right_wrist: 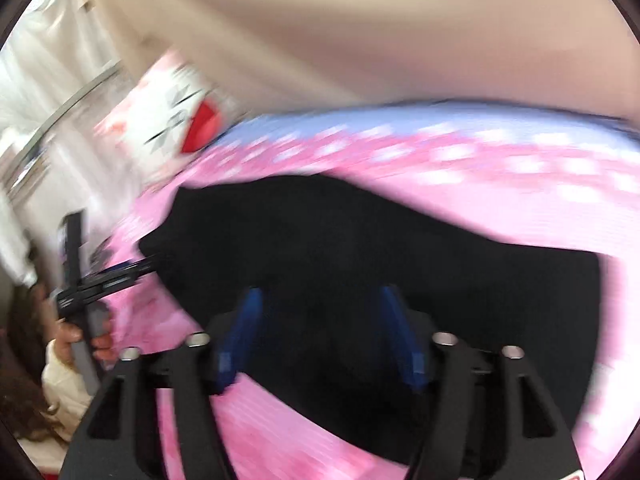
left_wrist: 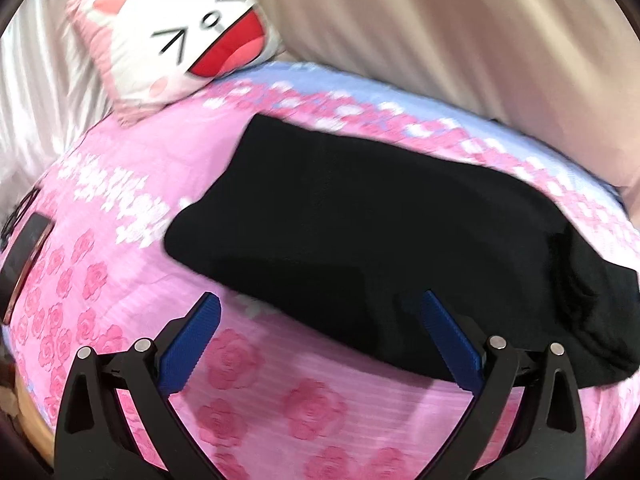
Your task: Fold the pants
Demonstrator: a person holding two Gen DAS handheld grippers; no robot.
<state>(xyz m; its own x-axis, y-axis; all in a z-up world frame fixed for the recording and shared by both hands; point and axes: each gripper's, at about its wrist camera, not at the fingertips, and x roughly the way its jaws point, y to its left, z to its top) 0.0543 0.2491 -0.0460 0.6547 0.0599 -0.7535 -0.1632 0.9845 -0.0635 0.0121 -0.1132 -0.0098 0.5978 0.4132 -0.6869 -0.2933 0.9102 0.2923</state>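
Black pants (left_wrist: 360, 232) lie folded in a long flat bundle on a pink rose-print bedspread (left_wrist: 248, 392). My left gripper (left_wrist: 318, 304) is open and empty, its blue pads just above the bundle's near edge. In the blurred right wrist view the pants (right_wrist: 360, 248) fill the middle. My right gripper (right_wrist: 320, 300) is open and empty over their near part. The left gripper (right_wrist: 108, 276), held by a hand, shows at the pants' left end.
A white and pink cat-face pillow (left_wrist: 180, 36) lies at the bed's far left corner. A beige wall (left_wrist: 460, 32) runs behind the bed. A dark framed object (left_wrist: 24, 248) sits on the bed's left edge. Pale curtains (left_wrist: 40, 92) hang at the left.
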